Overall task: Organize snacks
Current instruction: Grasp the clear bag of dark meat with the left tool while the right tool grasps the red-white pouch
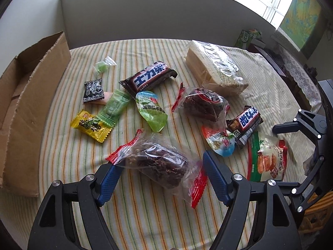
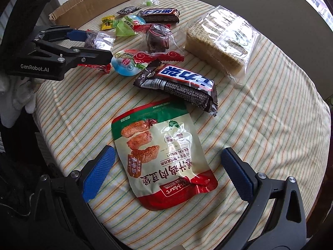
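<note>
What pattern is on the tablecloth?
Thin orange and green stripes on cream tablecloth, clearest in the right wrist view.

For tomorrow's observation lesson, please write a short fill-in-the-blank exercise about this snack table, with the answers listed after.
1. The cardboard box stands at the table's edge with ____ snacks visible inside it.
2. The left gripper straddles a clear packet of dark snack with ____ sealed ends.
3. The right gripper has its jaws open around a flat pouch printed with pieces of ____.
4. The tablecloth has a ____ pattern.

Answers: no; red; meat; striped
</note>
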`<action>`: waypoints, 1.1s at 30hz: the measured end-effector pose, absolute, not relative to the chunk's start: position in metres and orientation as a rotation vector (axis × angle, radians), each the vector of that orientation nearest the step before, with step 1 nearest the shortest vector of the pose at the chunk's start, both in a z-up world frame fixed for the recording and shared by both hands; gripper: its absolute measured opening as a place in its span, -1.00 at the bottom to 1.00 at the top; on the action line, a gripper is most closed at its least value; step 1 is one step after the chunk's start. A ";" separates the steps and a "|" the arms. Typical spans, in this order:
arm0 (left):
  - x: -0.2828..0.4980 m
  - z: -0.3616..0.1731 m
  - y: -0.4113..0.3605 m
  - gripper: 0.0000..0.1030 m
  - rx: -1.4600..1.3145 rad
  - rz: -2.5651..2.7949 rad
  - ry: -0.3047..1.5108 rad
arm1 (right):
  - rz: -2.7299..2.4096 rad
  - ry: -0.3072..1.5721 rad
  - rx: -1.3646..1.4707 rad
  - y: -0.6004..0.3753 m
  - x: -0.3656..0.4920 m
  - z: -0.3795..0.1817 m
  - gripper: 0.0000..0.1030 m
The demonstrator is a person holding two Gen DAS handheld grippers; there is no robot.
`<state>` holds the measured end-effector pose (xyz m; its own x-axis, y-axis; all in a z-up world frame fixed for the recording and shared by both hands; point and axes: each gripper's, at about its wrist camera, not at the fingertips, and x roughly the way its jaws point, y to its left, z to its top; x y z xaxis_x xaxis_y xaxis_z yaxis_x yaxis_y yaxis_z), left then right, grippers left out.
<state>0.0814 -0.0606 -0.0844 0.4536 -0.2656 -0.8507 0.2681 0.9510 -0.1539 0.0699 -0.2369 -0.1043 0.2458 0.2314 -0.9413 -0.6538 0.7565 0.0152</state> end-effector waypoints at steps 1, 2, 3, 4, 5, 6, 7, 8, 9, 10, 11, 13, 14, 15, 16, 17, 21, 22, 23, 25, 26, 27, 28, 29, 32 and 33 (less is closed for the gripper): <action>0.082 -0.085 -0.062 0.50 0.009 -0.330 1.048 | 0.633 1.181 -0.430 -0.237 0.071 -0.105 1.00; 0.083 -0.085 -0.064 0.50 0.019 -0.324 1.046 | 0.636 1.184 -0.434 -0.236 0.072 -0.106 1.00; 0.083 -0.086 -0.064 0.50 0.028 -0.320 1.047 | 0.636 1.186 -0.440 -0.235 0.073 -0.107 1.00; 0.082 -0.087 -0.063 0.50 0.032 -0.321 1.046 | 0.634 1.186 -0.446 -0.233 0.074 -0.107 1.00; 0.082 -0.087 -0.062 0.50 0.035 -0.322 1.045 | 0.630 1.187 -0.449 -0.232 0.075 -0.108 1.00; 0.081 -0.086 -0.059 0.50 0.038 -0.317 1.043 | 0.624 1.190 -0.443 -0.232 0.076 -0.109 1.00; 0.080 -0.086 -0.056 0.50 0.041 -0.307 1.041 | 0.618 1.193 -0.431 -0.231 0.078 -0.110 1.00; 0.079 -0.087 -0.050 0.50 0.043 -0.294 1.039 | 0.608 1.198 -0.416 -0.232 0.080 -0.111 1.00; 0.078 -0.087 -0.045 0.50 0.041 -0.280 1.038 | 0.598 1.203 -0.397 -0.233 0.082 -0.111 1.00; 0.077 -0.087 -0.040 0.50 0.039 -0.269 1.036 | 0.588 1.205 -0.378 -0.234 0.084 -0.111 1.00; 0.075 -0.087 -0.035 0.50 0.036 -0.262 1.034 | 0.576 1.207 -0.365 -0.235 0.086 -0.111 1.00; 0.074 -0.087 -0.032 0.50 0.028 -0.264 1.036 | 0.560 1.210 -0.350 -0.237 0.090 -0.111 1.00; 0.072 -0.087 -0.029 0.50 0.029 -0.267 1.037 | 0.554 1.211 -0.348 -0.237 0.092 -0.111 1.00; 0.071 -0.087 -0.027 0.50 0.027 -0.267 1.037 | 0.547 1.213 -0.349 -0.236 0.093 -0.112 1.00; 0.070 -0.087 -0.025 0.50 0.020 -0.271 1.038 | 0.544 1.215 -0.355 -0.235 0.094 -0.113 1.00; 0.069 -0.086 -0.024 0.50 0.018 -0.274 1.037 | 0.542 1.215 -0.359 -0.234 0.096 -0.113 1.00; 0.067 -0.086 -0.030 0.33 0.040 -0.277 1.025 | 0.536 1.225 -0.358 -0.232 0.099 -0.115 0.94; 0.066 -0.086 -0.031 0.30 0.047 -0.277 1.020 | 0.537 1.227 -0.361 -0.232 0.098 -0.115 0.88; 0.066 -0.087 -0.032 0.29 0.049 -0.278 1.017 | 0.537 1.229 -0.363 -0.232 0.097 -0.114 0.81; 0.065 -0.087 -0.032 0.25 0.049 -0.279 1.014 | 0.534 1.231 -0.365 -0.233 0.094 -0.111 0.71; 0.064 -0.086 -0.032 0.24 0.049 -0.283 1.012 | 0.532 1.233 -0.366 -0.234 0.094 -0.110 0.65; 0.064 -0.086 -0.033 0.22 0.050 -0.286 1.010 | 0.529 1.234 -0.364 -0.235 0.095 -0.109 0.62; 0.063 -0.086 -0.034 0.21 0.054 -0.287 1.008 | 0.525 1.233 -0.361 -0.236 0.095 -0.108 0.55; 0.061 -0.086 -0.035 0.20 0.060 -0.287 1.004 | 0.519 1.232 -0.356 -0.238 0.095 -0.105 0.51; 0.060 -0.086 -0.039 0.17 0.066 -0.294 0.995 | 0.506 1.228 -0.327 -0.244 0.094 -0.100 0.27; 0.059 -0.085 -0.040 0.15 0.067 -0.298 0.992 | 0.503 1.227 -0.318 -0.246 0.094 -0.099 0.25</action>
<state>0.0589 -0.0398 -0.0853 0.5096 -0.2170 -0.8326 0.2782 0.9573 -0.0793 0.0944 -0.2455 -0.0989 0.2485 0.1945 -0.9489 -0.5277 0.8487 0.0357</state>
